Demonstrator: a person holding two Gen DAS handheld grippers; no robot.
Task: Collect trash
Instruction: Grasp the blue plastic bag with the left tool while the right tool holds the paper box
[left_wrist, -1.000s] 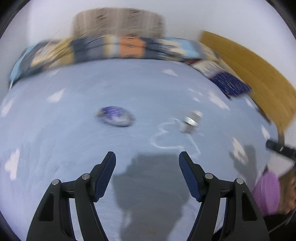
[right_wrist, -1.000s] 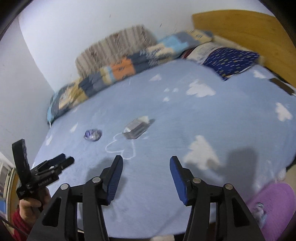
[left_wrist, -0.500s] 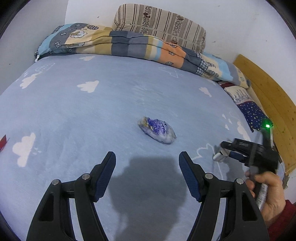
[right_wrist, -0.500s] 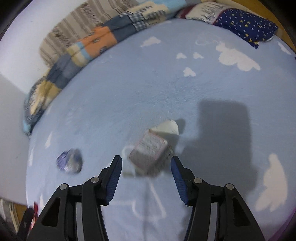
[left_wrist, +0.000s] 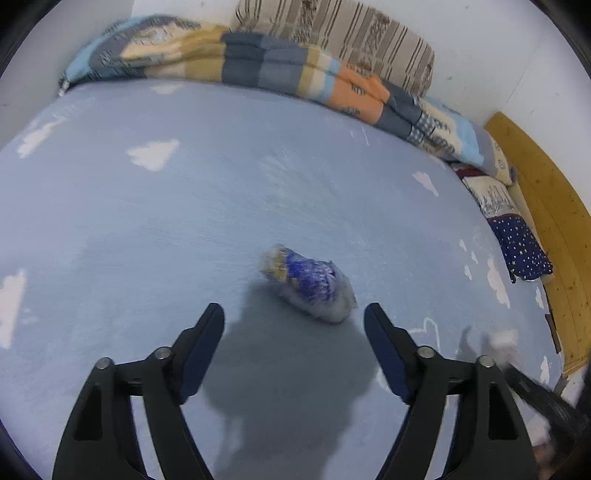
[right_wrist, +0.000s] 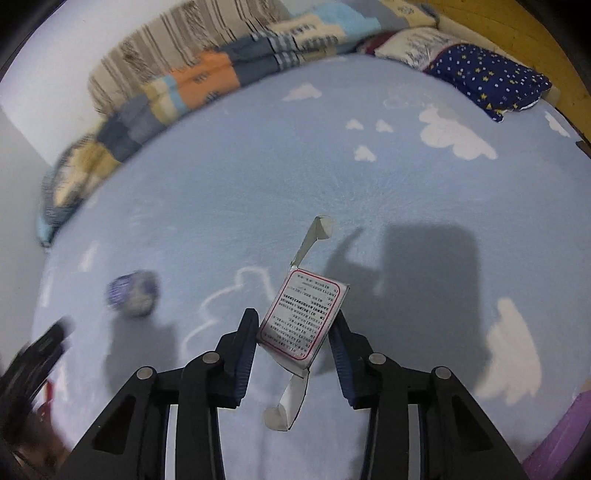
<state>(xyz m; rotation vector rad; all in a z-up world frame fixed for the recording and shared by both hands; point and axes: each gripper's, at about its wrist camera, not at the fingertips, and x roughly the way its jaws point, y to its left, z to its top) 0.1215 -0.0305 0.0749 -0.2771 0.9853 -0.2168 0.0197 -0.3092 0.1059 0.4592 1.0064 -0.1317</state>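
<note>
A crumpled blue and silver wrapper (left_wrist: 308, 286) lies on the light blue bed sheet (left_wrist: 184, 229). My left gripper (left_wrist: 294, 325) is open just short of it, fingers either side and slightly behind. The wrapper also shows in the right wrist view (right_wrist: 133, 293). A small white cardboard box (right_wrist: 303, 321) with printed text and open end flaps sits between the fingers of my right gripper (right_wrist: 293, 325), which has closed in on its sides. The box looks a blurred white in the left wrist view (left_wrist: 502, 338).
A folded patchwork quilt (left_wrist: 295, 77) and striped pillow (left_wrist: 340, 33) line the wall at the bed's far side. A star-print pillow (right_wrist: 484, 79) lies by the wooden headboard (left_wrist: 546, 221). A purple object (right_wrist: 561, 435) sits past the bed edge at lower right.
My right gripper moved down over the box and closed its fingers onto it. My left gripper moved closer to the wrapper, which now sits just ahead of its fingertips.
</note>
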